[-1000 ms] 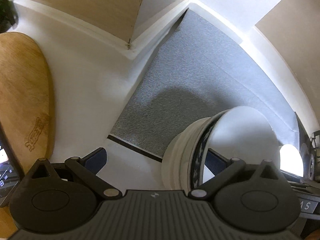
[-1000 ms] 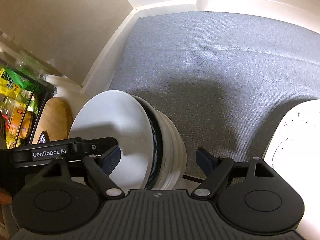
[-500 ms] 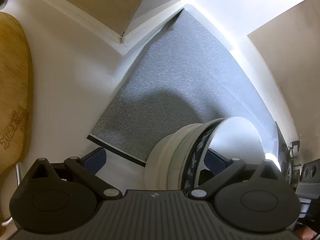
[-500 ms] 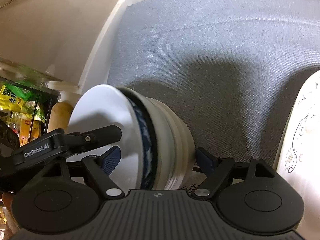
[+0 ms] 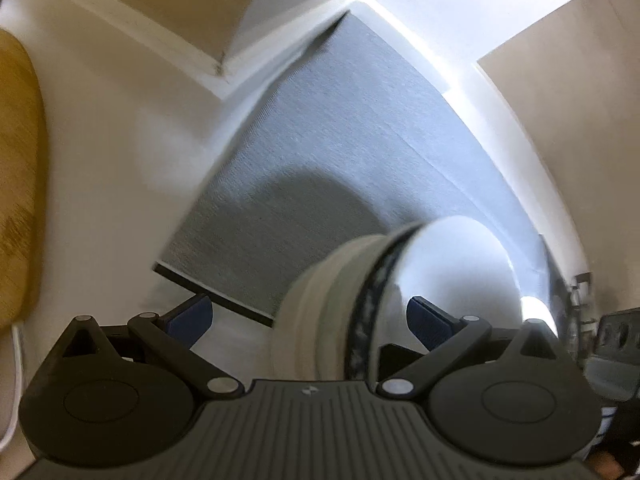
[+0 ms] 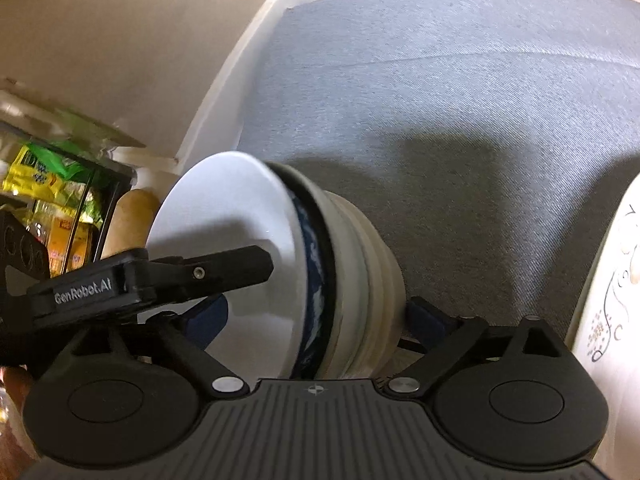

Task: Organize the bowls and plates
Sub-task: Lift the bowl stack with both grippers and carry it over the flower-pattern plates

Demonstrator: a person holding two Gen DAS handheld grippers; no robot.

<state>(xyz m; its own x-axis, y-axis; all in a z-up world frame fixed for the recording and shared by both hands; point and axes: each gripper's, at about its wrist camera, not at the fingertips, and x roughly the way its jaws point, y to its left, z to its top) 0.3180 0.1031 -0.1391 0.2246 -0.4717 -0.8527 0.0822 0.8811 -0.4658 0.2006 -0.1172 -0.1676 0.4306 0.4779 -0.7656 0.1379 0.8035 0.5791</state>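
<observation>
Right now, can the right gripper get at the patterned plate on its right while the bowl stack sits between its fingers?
Probably not: the right gripper has the bowl stack between its fingers. The patterned plate lies unobstructed on the grey mat, outside the fingers.
</observation>
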